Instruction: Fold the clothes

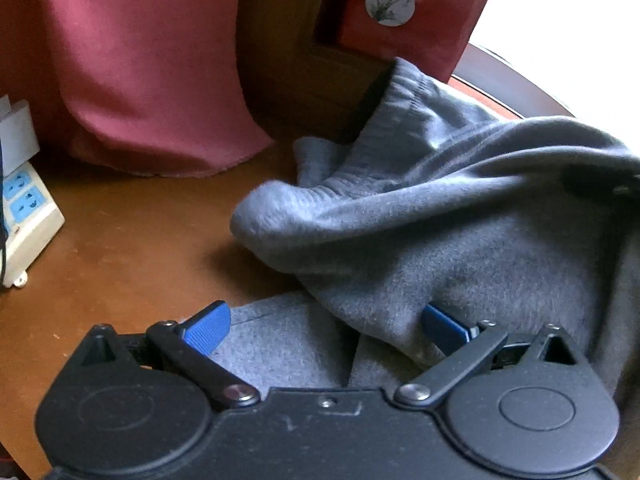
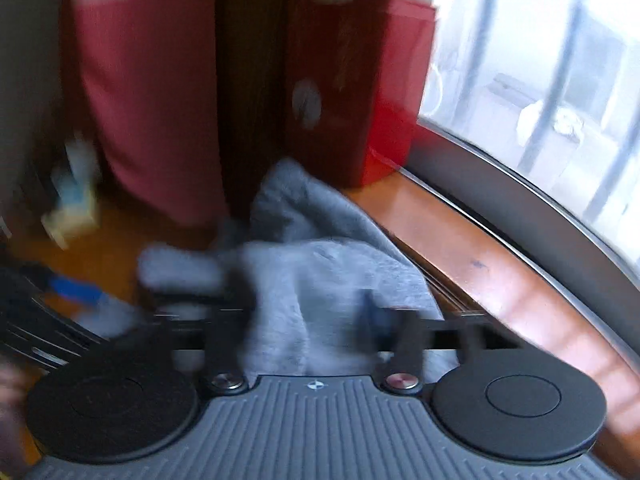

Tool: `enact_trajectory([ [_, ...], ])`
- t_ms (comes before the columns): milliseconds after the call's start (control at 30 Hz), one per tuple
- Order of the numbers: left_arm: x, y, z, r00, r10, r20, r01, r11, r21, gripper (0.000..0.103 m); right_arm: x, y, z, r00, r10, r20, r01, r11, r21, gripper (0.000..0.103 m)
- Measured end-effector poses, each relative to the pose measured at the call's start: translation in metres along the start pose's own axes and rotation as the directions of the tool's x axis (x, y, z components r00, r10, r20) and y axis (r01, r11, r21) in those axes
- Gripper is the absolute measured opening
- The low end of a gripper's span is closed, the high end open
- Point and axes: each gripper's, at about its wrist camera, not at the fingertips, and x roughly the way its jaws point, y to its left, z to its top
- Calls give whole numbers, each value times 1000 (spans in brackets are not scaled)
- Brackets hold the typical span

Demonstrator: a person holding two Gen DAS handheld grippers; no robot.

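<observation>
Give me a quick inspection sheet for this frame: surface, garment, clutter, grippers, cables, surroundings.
Surface: brown wooden table, bare at left.
Job's things: grey garment, crumpled, ribbed waistband bunched up.
Clutter: power strip at left edge; red box at back.
Grippers: left gripper open over the garment; right gripper blurred, state unclear, garment between its fingers.
Cables: dark cable by the power strip.
Surroundings: red curtain; window at right.
</observation>
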Motion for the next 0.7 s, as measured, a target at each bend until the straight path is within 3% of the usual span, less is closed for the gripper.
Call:
enact_trajectory([
  [67, -3, -1, 0, 1000, -14, 7, 14, 1000, 13, 103, -21, -2, -6, 997, 78, 18, -78, 996, 51, 15],
  [133, -9, -2, -1, 1000, -23, 18, 22, 1000, 20, 103, -39, 2, -21, 989, 145, 4, -145, 986, 79, 15],
  [300, -24, 3, -13, 990, -139, 9, 140, 990, -20, 103, -80, 21, -65, 978, 201, -53, -196, 977, 79, 9],
  [367, -26, 5, -20, 983, -184, -13, 183, 983, -33, 103, -93, 24, -79, 980, 177, -89, -172, 983, 63, 10],
  [433, -27, 7, -26, 980, -197, -21, 196, 979, -53, 103, -98, 27, -69, 987, 137, -81, -137, 990, 2, 13],
  [467, -27, 9, -27, 980, -197, -19, 196, 978, -66, 103, -100, 28, -63, 990, 117, -74, -120, 992, -29, 22],
  [533, -28, 13, -26, 981, -192, -5, 190, 977, -91, 103, -105, 31, -50, 995, 78, -59, -83, 992, -92, 55],
  [567, -28, 15, -24, 982, -188, 0, 187, 977, -101, 103, -108, 33, -44, 997, 58, -51, -64, 990, -124, 82],
  [600, -28, 17, -21, 983, -185, 1, 184, 977, -111, 103, -110, 34, -38, 998, 39, -42, -45, 987, -154, 92],
  [700, -28, 20, -18, 978, -208, 13, 208, 969, -131, 103, -94, 34, -5, 999, 16, -31, -25, 957, -290, 94],
])
